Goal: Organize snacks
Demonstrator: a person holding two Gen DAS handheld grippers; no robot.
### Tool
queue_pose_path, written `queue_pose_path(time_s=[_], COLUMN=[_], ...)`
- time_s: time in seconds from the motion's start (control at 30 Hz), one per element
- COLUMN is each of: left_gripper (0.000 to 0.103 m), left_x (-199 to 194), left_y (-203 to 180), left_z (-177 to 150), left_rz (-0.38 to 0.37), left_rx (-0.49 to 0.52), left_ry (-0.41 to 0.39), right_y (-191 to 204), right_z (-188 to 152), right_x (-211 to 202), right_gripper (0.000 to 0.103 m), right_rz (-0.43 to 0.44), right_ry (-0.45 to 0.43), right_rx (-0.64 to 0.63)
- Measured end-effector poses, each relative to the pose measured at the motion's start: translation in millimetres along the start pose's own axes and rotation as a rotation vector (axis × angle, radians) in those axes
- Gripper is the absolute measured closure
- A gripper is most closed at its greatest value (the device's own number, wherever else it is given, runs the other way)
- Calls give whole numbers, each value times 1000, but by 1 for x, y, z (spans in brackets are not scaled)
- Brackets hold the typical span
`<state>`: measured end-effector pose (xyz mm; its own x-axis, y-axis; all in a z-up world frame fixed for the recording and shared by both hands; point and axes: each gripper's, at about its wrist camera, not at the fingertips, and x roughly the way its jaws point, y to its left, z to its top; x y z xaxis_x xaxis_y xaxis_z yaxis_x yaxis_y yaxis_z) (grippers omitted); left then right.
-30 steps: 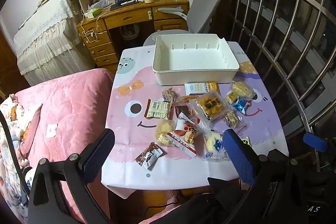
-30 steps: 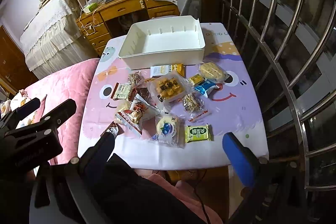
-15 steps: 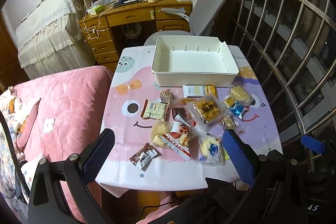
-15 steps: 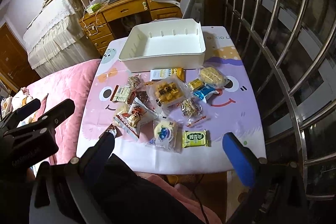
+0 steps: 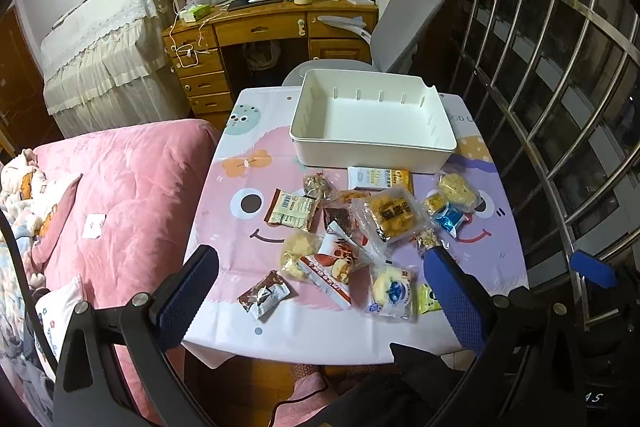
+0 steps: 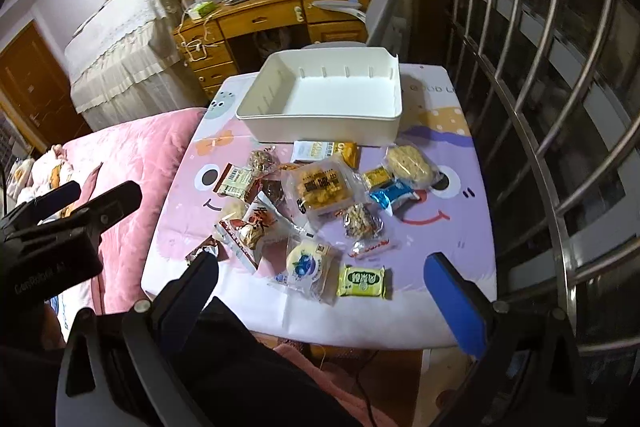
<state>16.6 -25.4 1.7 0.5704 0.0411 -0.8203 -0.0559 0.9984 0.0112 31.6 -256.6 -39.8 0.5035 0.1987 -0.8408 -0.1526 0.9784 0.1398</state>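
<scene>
Snacks lie scattered at the frame's centre on the cartoon-print tablecloth, just below the empty white bin. A green packet sits lowest in the right wrist view, beside a blueberry pastry. Left gripper and right gripper both gape wide at the bottom, holding nothing.

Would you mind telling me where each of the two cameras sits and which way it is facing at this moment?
Left wrist: on the left gripper, above the table's near edge, facing the white bin; its open blue-padded fingers show, the right gripper at right.
Right wrist: on the right gripper, further right, same heading; open fingers and a dark sleeve show, left gripper at left.
Shared: bin, scattered snacks, desk.
</scene>
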Motion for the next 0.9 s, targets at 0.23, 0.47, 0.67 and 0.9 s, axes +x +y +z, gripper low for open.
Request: queue_pose_path(time_s=[0.23,0.47,0.67,0.9], left_gripper=[1,1,1,1], left_x=[-4,-7,-2,3], left_y=[-8,-8,-10,-10], left_z=[-5,-12,-15,-15], left_rz=[-3,-10,34,48], left_rx=[-43,-86,-92,-74], left_ry=[3,29,67,88], right_y=[-10,-20,-29,-37], right_z=[4,-2,-7,-12], right_x=[-2,-4,-4,-3], right_gripper=[0,0,0,0], right_rz=[45,56,69,69], right_ry=[-21,-28,-27,-30], right_rx=[-50,-59,-56,-56])
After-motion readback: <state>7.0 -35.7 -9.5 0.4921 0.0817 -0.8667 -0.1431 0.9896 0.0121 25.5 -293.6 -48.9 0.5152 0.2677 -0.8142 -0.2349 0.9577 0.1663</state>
